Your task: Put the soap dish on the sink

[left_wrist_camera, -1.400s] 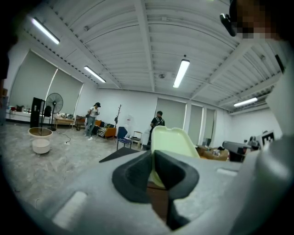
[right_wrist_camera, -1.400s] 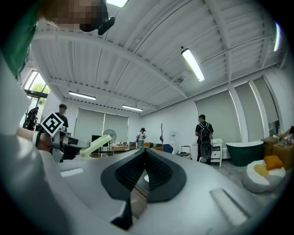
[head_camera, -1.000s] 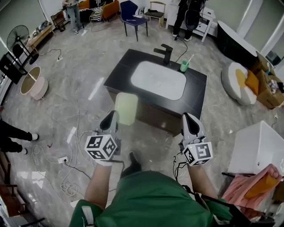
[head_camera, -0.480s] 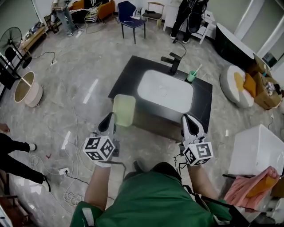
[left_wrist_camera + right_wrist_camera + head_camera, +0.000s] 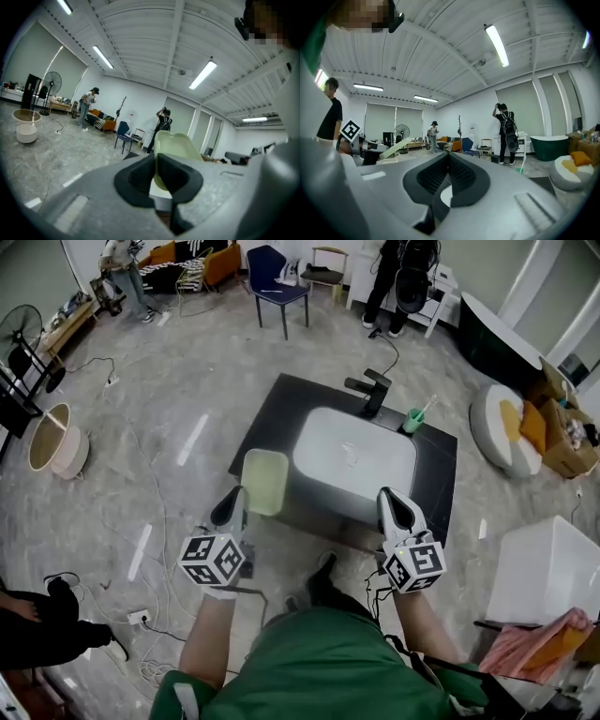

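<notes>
Left gripper is clamped on the pale green rectangular plastic soap dish. The dish sticks out toward 12 o'clock, up in the air by the 7 o'clock corner of the black-topped sink with a white basin. Right gripper, at the sink's 5 o'clock, has its jaws pressed together, empty.

left gripper jaws clamped, right gripper jaws closed.
</notes>
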